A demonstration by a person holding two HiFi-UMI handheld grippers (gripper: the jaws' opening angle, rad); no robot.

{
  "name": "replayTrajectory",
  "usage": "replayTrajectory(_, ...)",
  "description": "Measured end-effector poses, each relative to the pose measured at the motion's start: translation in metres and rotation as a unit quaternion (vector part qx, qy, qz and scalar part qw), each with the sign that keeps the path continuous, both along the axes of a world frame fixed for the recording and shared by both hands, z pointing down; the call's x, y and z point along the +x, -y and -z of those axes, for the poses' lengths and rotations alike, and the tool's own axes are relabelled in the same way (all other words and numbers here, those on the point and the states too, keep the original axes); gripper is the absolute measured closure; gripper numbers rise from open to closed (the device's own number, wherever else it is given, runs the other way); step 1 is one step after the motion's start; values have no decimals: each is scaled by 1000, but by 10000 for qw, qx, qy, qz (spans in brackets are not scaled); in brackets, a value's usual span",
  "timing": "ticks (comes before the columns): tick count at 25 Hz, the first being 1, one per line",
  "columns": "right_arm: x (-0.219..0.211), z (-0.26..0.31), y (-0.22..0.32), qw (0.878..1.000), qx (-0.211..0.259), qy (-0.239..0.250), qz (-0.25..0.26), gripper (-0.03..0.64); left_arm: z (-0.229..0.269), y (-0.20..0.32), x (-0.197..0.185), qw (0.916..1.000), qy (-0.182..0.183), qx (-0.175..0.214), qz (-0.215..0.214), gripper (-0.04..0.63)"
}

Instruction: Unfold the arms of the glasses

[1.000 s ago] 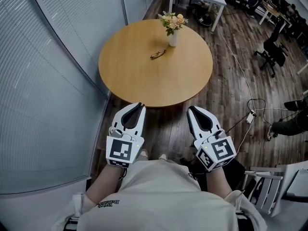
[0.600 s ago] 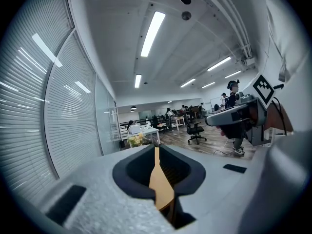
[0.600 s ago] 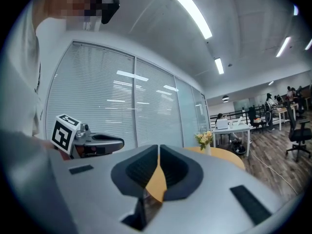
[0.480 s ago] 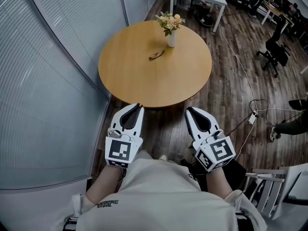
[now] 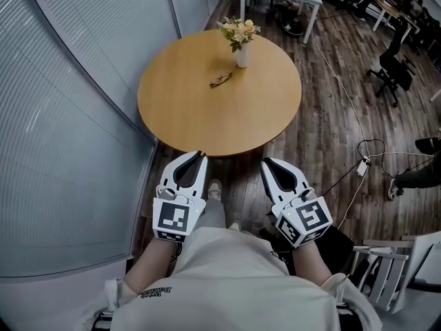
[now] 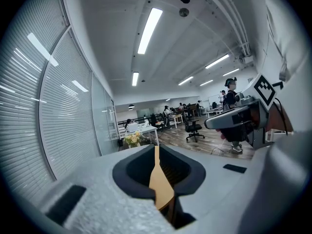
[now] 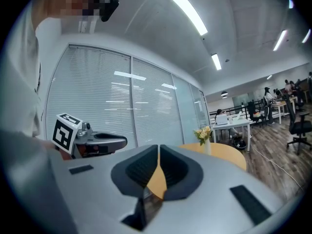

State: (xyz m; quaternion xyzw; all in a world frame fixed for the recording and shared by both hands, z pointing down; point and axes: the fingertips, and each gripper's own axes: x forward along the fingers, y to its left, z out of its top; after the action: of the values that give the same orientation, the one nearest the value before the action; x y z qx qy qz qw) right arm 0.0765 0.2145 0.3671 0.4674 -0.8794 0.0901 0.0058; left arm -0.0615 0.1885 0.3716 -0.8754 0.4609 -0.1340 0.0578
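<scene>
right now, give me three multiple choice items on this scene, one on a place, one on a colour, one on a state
1. Where do the glasses lie?
A. on the floor
B. on the table, near the vase
C. on a chair

2. What colour is the vase?
A. white
B. blue
C. black

3. How do the left gripper and the right gripper stand?
A. both wide open
B. one shut on the glasses
C. both shut, holding nothing

Answers:
1. B, the head view shows the glasses on the round wooden top, just short of the vase.
2. A, the vase under the flowers is white.
3. C, each gripper view shows its jaws together with nothing between them, and both grippers are short of the table's near edge.
</scene>
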Motion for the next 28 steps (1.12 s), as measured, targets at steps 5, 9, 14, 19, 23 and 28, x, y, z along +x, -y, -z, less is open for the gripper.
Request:
replayTrajectory(5,2,-4,12,9999,-38,-114,-87,581,-1,12,-1,10000,-30,31,19,549)
replayTrajectory(9,-1,-6,27,9998,-58,-158,-76,581,-3,31,-9,9999,-49,22,96,549)
replayTrajectory(14,-9,-12,51,9997,-127,-199,-26,581,-12,54,-12,9999,-64,-77,98,549)
replayTrajectory(19,-15,-18,84,9994,-188,-273,36,581,-20,86,-17,9997,-84,-151,143,549)
replayTrajectory(23,-26,-21,113,9991,-253,-314,92,581,-25,115,-26,9996,-82,-233,165,549)
replayTrajectory(28,-35,-23,152,9987,-358,-365,77,581,-26,153,-33,9995,-91,-285,111,549)
